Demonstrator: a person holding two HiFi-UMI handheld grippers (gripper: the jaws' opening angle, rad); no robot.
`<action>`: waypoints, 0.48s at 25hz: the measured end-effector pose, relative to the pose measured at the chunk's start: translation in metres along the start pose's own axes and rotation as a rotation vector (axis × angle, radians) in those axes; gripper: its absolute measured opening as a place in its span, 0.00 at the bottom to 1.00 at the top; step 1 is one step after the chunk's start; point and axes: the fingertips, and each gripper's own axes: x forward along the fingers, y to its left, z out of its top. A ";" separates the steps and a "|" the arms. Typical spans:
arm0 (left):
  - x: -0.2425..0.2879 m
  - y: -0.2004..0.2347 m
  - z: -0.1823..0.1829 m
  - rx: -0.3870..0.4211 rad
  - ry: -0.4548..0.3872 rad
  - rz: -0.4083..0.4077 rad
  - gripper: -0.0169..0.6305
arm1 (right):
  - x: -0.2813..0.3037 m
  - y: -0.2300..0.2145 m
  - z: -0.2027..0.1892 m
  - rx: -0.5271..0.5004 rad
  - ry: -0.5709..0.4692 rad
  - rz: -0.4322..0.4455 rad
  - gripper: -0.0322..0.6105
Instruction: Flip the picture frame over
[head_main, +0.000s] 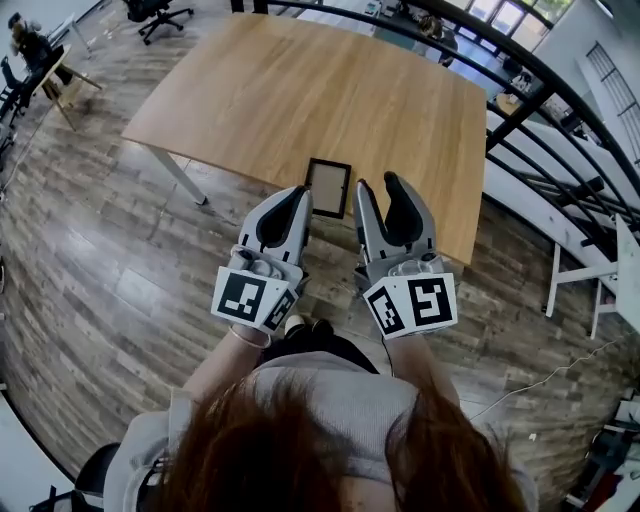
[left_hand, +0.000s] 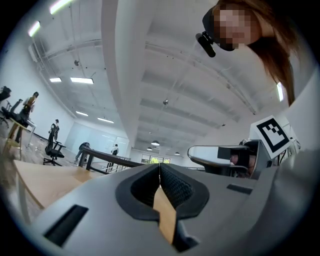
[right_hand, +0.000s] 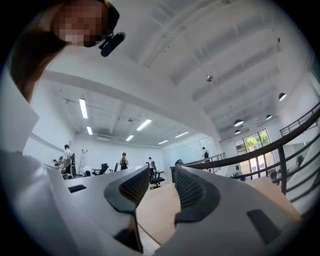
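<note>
— Left of the picture frame (head_main: 328, 187) we hold the left gripper (head_main: 303, 197): a smooth grey shell, rounded and tapering, with a marker cube (head_main: 247, 297) of black and white squares at its back.

— And how do its jaws stand?

— Pressed together at the tips. Its own view shows the black, mesh-textured pads (left_hand: 175, 187) meeting in one thin line, with nothing caught between them and only a sliver of pale wood behind.

— How close is it to the frame?

— From above, its tip overlaps the frame's left edge. We cannot tell whether the two touch.

— What about the frame itself?

— It is a small upright rectangle, a thin dark border round a dull brown panel. It lies flat on the light, fine-grained wooden table (head_main: 300, 90), close to the near edge and between the tips of our two grippers.

— And to the right of the frame?

— We hold the right gripper (head_main: 378, 190) just beside it, apart from it, with the same grey shell and a matching cube (head_main: 413, 303). Its jaws stand partly open and grip nothing, and bare tabletop shows through the gap between its ribbed black pads (right_hand: 192, 192).
</note>
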 end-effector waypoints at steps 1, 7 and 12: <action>0.002 -0.005 0.002 0.006 -0.003 -0.007 0.04 | -0.002 0.002 -0.003 -0.012 0.008 0.009 0.31; 0.006 -0.016 0.007 0.032 -0.011 -0.016 0.04 | -0.007 0.003 -0.020 -0.008 0.046 0.020 0.08; 0.006 -0.020 0.006 0.041 -0.009 -0.010 0.04 | -0.009 -0.009 -0.024 0.008 0.065 -0.020 0.07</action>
